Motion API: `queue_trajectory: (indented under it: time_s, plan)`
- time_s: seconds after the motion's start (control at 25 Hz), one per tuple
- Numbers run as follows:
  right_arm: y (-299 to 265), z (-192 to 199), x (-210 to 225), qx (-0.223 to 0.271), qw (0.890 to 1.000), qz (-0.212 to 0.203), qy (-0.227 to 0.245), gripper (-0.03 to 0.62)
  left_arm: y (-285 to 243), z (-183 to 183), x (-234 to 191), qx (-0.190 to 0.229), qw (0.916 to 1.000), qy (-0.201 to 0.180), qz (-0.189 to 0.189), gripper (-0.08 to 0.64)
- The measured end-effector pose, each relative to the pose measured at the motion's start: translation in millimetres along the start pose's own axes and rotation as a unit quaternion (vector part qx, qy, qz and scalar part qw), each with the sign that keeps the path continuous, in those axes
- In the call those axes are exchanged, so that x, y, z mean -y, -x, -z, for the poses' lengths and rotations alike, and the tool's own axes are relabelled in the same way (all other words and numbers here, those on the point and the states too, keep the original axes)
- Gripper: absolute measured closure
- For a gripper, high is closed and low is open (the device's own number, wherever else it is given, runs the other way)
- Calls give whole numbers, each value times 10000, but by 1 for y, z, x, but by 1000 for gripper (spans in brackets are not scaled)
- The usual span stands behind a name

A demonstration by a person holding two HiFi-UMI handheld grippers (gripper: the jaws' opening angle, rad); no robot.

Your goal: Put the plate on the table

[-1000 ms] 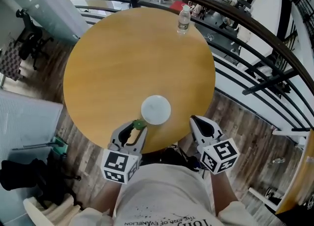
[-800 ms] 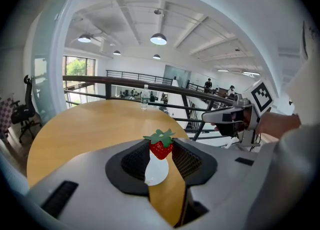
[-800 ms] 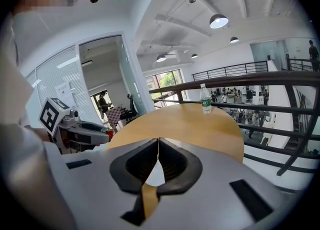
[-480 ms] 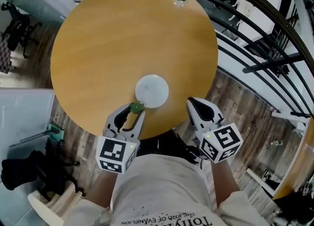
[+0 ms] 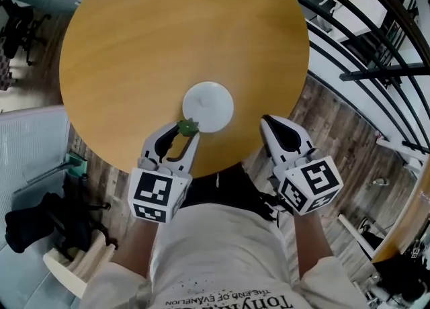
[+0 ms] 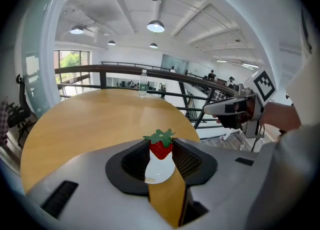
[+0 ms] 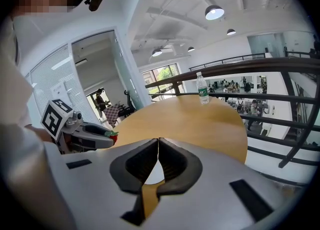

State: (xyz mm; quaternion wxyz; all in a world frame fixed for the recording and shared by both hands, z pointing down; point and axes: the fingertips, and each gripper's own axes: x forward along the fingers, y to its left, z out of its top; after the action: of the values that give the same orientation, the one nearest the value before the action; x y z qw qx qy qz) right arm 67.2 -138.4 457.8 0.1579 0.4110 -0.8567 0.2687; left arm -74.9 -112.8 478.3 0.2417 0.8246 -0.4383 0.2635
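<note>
Off the table's 9 o'clock side I see a black office chair (image 5: 15,22), and a black bag (image 5: 40,224) lies on the wood-plank floor (image 5: 329,126) down near 7 o'clock. The round wooden table (image 5: 148,39) fills most of my head view, its pale top smooth and bare apart from two things. My left gripper (image 5: 181,134) is clamped on a toy strawberry (image 5: 187,126), red with a green leafy cap, at the table's 6 o'clock edge. The white plate (image 5: 208,106) lies flat on the table just beyond the strawberry, toward 6 o'clock from the table's centre. My right gripper (image 5: 267,123) hovers at the rim near 5 o'clock, its jaws pressed together with nothing between them. A water bottle (image 6: 143,84) stands upright at the far rim, around 12 o'clock. Dark railing bars (image 5: 383,71) curve round the table from 1 to 4 o'clock. Overhead, round lamps (image 6: 155,26) hang from a white ceiling.
</note>
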Motion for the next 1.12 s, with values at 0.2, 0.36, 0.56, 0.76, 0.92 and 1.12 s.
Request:
queue_trajectory:
  time_s: [0.2, 0.36, 0.56, 0.76, 0.92, 1.12]
  plan:
    - [-6, 8, 12, -13, 9999, 35, -97, 566, -22, 10, -5, -202, 9998, -2, 52, 407]
    - [-11, 15, 17, -60, 9998, 66, -167, 566, -39, 18, -10, -361, 9993, -90, 68, 407]
    - [-14, 26, 26, -127, 9994, 68, -301, 566, -68, 29, -10, -620, 9975, -326, 81, 407]
    - [-17, 34, 32, -151, 9990, 64, -423, 566, -96, 50, -11, -980, 9934, -587, 82, 407]
    - [-20, 39, 33, -196, 9985, 66, -505, 566, -110, 67, -14, -1242, 9902, -644, 53, 407]
    - [-21, 46, 39, -252, 9978, 77, -606, 566, -127, 80, -16, -1479, 9853, -858, 8, 407]
